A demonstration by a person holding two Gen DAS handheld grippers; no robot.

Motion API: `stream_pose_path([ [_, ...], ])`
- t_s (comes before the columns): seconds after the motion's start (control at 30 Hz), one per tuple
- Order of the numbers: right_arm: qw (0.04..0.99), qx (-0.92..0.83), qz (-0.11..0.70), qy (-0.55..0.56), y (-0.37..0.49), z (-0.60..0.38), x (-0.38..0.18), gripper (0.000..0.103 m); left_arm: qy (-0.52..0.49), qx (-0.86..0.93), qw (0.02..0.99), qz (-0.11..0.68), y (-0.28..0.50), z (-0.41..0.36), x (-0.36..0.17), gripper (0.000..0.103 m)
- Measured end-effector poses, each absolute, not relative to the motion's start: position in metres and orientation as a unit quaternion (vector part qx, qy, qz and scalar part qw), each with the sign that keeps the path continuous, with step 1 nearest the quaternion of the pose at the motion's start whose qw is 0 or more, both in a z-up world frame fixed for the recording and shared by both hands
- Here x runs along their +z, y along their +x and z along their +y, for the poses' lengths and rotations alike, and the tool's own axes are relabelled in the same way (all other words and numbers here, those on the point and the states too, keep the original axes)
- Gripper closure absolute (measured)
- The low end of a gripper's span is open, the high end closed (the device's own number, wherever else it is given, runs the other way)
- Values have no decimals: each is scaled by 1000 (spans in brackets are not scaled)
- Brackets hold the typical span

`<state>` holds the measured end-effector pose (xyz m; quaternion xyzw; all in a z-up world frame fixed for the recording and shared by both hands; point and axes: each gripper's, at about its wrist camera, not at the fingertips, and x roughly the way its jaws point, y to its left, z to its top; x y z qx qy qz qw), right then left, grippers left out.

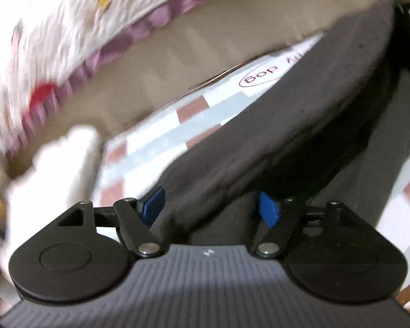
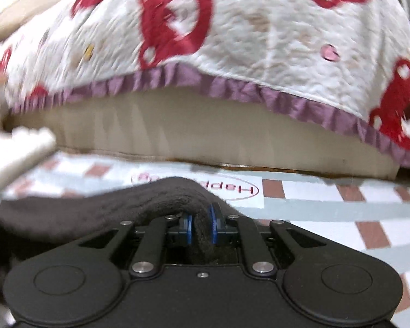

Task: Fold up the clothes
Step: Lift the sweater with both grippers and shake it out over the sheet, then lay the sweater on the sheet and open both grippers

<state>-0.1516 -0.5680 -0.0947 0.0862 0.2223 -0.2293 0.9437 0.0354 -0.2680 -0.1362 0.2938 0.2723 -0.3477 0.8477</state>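
Observation:
A dark grey garment (image 1: 259, 142) lies on a checked sheet (image 1: 155, 136) printed with brown, grey and white squares. In the left wrist view my left gripper (image 1: 210, 207) is open, its blue pads (image 1: 269, 209) wide apart with a fold of the grey cloth lying between them. In the right wrist view my right gripper (image 2: 201, 227) is shut on a bunched edge of the same grey garment (image 2: 82, 213), which trails off to the left over the sheet (image 2: 328, 207).
A white quilt with red bear prints and a purple frill (image 2: 232, 41) hangs over a beige mattress edge (image 2: 177, 128) just beyond the sheet; it also shows in the left wrist view (image 1: 68, 27). A folded white cloth (image 1: 57, 169) lies at the left.

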Motion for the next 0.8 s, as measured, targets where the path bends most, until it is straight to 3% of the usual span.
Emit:
stream_pose_path([
  [0.03, 942, -234, 220, 94, -151, -573, -96, 91, 273, -358, 845, 288, 39, -263, -135, 36],
  [0.07, 940, -241, 223, 97, -150, -577, -99, 91, 261, -366, 843, 297, 41, -260, -135, 54],
  [0.13, 936, -250, 227, 100, -147, -582, -104, 91, 257, -372, 838, 307, 43, -258, -134, 73],
  [0.17, 936, -250, 225, 106, -148, -583, -105, 91, 258, -369, 840, 303, 42, -259, -132, 79],
  [0.3, 940, -239, 219, 101, -140, -597, -87, 91, 247, -352, 859, 277, 52, -265, -102, 86],
  [0.57, 947, -228, 228, 15, -76, -642, -19, 92, 199, -343, 895, 205, 115, -297, -25, 86],
  [0.6, 944, -236, 229, -10, -61, -647, -14, 91, 196, -331, 904, 187, 123, -306, -22, 83],
  [0.63, 940, -250, 229, -34, -45, -652, -13, 89, 200, -312, 911, 180, 133, -315, -23, 71],
  [0.67, 933, -269, 233, -56, -29, -657, -15, 76, 210, -289, 916, 183, 145, -325, -28, 45],
  [0.73, 912, -312, 257, -77, -2, -665, -24, 63, 216, -253, 920, 205, 161, -335, -41, 41],
  [0.8, 901, -336, 270, -52, 4, -666, -32, 62, 204, -256, 915, 235, 161, -325, -58, 40],
])
